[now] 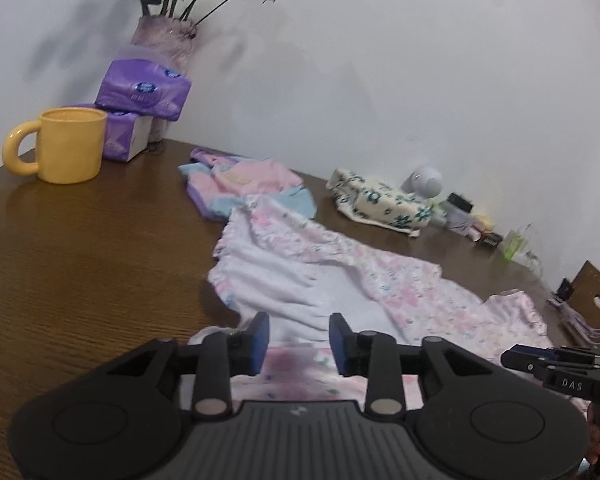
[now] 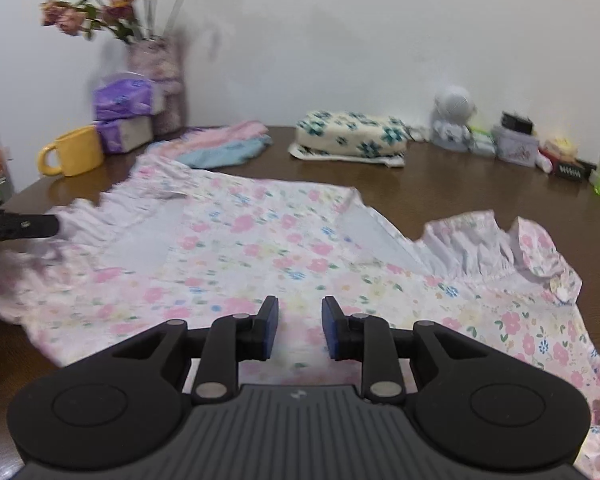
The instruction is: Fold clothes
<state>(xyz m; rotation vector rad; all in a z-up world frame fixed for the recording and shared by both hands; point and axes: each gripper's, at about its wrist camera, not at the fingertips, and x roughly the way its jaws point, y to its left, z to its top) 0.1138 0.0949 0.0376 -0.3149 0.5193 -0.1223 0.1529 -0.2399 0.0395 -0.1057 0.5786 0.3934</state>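
Floral dress (image 2: 260, 248) spread part-folded across tabletop (image 2: 460, 184), both claws, left (image 1: 299, 338) and right (image 2: 300, 328), gaping and empty above its near hem; risk: a pinch takes one layer only, dragging the 11 o'clock flap loose.

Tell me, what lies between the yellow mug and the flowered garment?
Only bare brown table lies between the yellow mug and the flowered garment, seen in the left wrist view.

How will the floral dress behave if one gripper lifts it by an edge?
Probably floppy: the dress lies rumpled with soft folds and ruffles, so it should drape and sag from a single pinch. Likely light, since the thin fabric lies flat on the table. It may drag rather than slide cleanly; both the left gripper and the right gripper are open above it.
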